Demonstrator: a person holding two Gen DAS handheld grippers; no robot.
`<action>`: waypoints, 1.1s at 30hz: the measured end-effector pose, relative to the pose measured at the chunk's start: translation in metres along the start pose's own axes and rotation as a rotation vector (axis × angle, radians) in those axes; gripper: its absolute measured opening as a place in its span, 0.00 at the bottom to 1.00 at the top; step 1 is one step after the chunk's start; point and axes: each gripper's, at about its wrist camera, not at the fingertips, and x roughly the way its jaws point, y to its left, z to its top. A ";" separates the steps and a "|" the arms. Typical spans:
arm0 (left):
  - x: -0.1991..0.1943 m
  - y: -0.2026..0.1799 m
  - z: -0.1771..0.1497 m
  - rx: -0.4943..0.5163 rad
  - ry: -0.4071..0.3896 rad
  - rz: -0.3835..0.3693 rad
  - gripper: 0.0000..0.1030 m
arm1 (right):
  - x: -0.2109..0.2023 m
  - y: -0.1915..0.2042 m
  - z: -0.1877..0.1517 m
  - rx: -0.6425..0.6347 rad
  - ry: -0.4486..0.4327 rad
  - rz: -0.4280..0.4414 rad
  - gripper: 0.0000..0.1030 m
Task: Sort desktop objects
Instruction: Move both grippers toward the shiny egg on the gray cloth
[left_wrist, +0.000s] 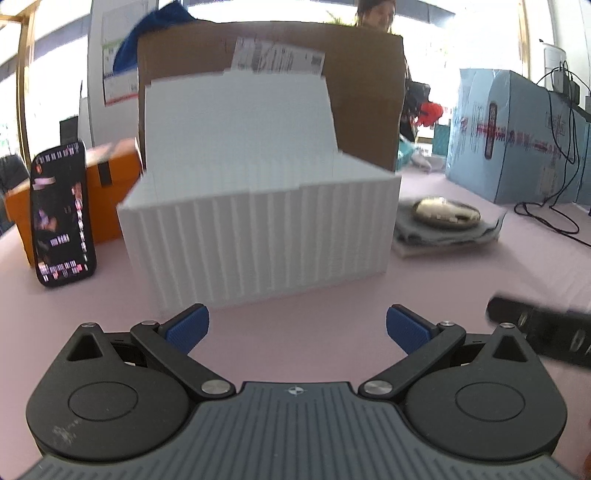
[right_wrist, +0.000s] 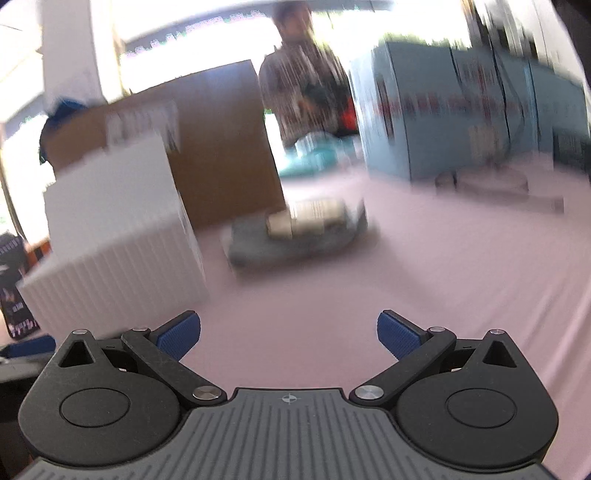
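Both tongs hang just above the pink tabletop (left_wrist: 295, 295) with nothing between their blue pads. The left tongs (left_wrist: 297, 328) stand wide and face the white ribbed box (left_wrist: 258, 236), which sits at the middle of the tabletop with its lid flap raised against a tall cardboard box (left_wrist: 365, 96). The right tongs (right_wrist: 289, 334) also stand wide, with the white ribbed box to their far left.

The loose things lie around that box: a phone (left_wrist: 62, 218) leans on an orange box (left_wrist: 110, 184) at the left, and a gold oval object (left_wrist: 447, 212) rests on a folded grey cloth (left_wrist: 443, 236) at the right. A black object (left_wrist: 543, 332) lies near the left tongs' right side, too blurred to name.

The right wrist view is heavily smeared, which suggests quick motion; a fast approach could knock the gold object off the cloth or nudge the light box. The smooth, rounded object may also slip from the pads if gripped off centre. The leaning phone could topple if bumped.
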 end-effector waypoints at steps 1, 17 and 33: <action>-0.001 -0.003 0.003 0.015 -0.012 -0.012 1.00 | -0.003 0.001 0.005 -0.040 -0.057 -0.003 1.00; 0.013 -0.033 0.122 -0.012 -0.167 -0.263 1.00 | 0.027 -0.027 0.109 -0.057 -0.460 -0.012 1.00; 0.086 -0.109 0.168 0.028 -0.084 -0.358 1.00 | 0.112 -0.081 0.132 -0.121 -0.363 -0.180 1.00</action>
